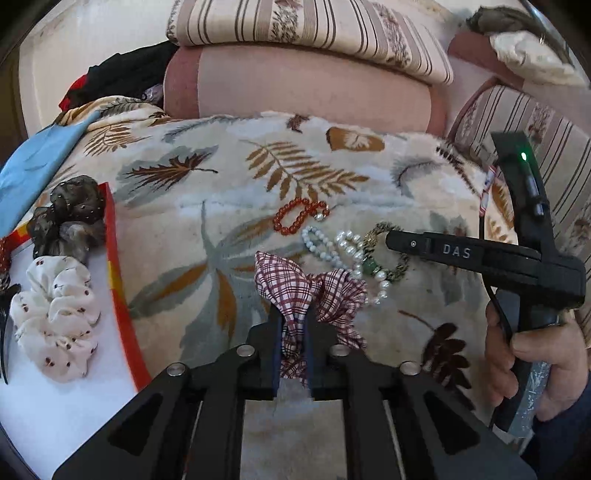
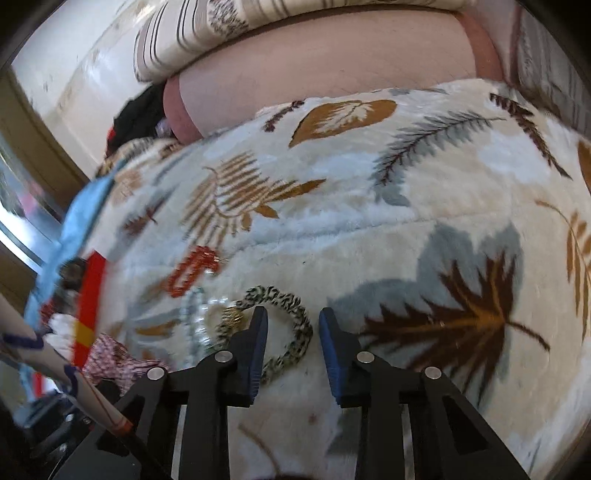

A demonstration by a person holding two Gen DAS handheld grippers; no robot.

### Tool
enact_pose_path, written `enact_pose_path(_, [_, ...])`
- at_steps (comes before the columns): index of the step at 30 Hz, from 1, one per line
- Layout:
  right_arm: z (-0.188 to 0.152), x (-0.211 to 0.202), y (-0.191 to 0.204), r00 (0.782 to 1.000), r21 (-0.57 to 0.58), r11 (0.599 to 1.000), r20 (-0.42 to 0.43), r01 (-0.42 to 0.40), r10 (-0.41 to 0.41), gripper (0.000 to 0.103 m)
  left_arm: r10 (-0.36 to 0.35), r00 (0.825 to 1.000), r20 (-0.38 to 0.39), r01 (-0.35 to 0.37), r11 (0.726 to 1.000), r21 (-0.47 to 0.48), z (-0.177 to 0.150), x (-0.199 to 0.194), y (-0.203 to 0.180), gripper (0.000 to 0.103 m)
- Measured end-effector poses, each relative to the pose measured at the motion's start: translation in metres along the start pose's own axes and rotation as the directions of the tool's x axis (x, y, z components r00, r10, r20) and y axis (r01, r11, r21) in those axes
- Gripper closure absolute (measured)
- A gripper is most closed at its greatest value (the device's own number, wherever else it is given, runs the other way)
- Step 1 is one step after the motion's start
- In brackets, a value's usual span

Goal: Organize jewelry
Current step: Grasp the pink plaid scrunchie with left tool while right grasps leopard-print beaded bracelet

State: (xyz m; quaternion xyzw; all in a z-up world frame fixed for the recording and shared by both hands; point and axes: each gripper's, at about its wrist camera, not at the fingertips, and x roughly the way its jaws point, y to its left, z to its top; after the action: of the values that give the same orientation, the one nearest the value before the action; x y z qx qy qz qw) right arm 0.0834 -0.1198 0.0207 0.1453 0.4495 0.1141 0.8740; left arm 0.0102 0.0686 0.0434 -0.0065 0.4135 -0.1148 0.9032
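Note:
My left gripper point(image 1: 291, 314) is shut on a red-and-white plaid scrunchie point(image 1: 325, 291), held just over the leaf-patterned blanket point(image 1: 229, 199). Beyond it lie a red bead bracelet point(image 1: 291, 218), a grey pearl bracelet point(image 1: 321, 247), a white pearl bracelet point(image 1: 351, 251) and a leopard-print bracelet point(image 1: 402, 262). My right gripper point(image 1: 389, 240) reaches in from the right over the leopard-print bracelet. In the right wrist view my right gripper point(image 2: 293, 317) is open, its jaws straddling the right side of the leopard-print bracelet point(image 2: 284, 295), with a gap on both sides. The red bead bracelet point(image 2: 192, 269) lies further left.
At the left a white box with a red rim point(image 1: 118, 288) holds a dark sheer scrunchie point(image 1: 70, 218), a white spotted scrunchie point(image 1: 55, 317) and a black hair claw point(image 1: 5, 332). A blue cloth point(image 1: 40, 162) lies behind it. Striped sofa cushions point(image 1: 314, 33) rise at the back.

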Motion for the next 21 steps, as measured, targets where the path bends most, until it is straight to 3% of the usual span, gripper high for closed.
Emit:
enact_pose_path(1, [-0.001,0.003,0.0,1.0,-0.006,1.0,0.001,0.004,-0.004,0.079,0.005,1.0,-0.011,-0.005,1.0,0.002,0.0,0.005,-0.001,0.081])
enact_pose_path(3, [-0.002,0.003,0.001,0.999,-0.04,0.998,0.014,0.04,-0.04,0.093,0.005,1.0,-0.025,-0.005,1.0,0.012,0.0,0.014,-0.003,0.08])
enact_pose_path(4, [-0.001,0.002,0.001,0.999,-0.046,0.998,0.014,0.044,-0.043,0.095,0.009,1.0,-0.027,-0.009,1.0,0.019,0.001,0.018,-0.005,0.08])
enact_pose_path(7, [0.0,-0.012,-0.007,0.999,0.004,1.0,0.035,0.005,-0.005,0.096,0.006,1.0,-0.014,-0.006,1.0,0.03,0.002,0.021,-0.007,0.094])
enact_pose_path(16, [-0.002,-0.083,0.0,0.975,0.007,0.994,0.196,-0.109,0.105,0.096,-0.028,0.99,0.141,0.027,1.0,0.006,0.015,-0.014,-0.002,0.095])
enact_pose_path(21, [-0.005,-0.089,0.008,0.97,-0.011,0.992,0.21,-0.126,0.125,0.096,-0.017,0.991,0.132,0.016,1.0,0.013,0.016,-0.01,-0.003,0.095])
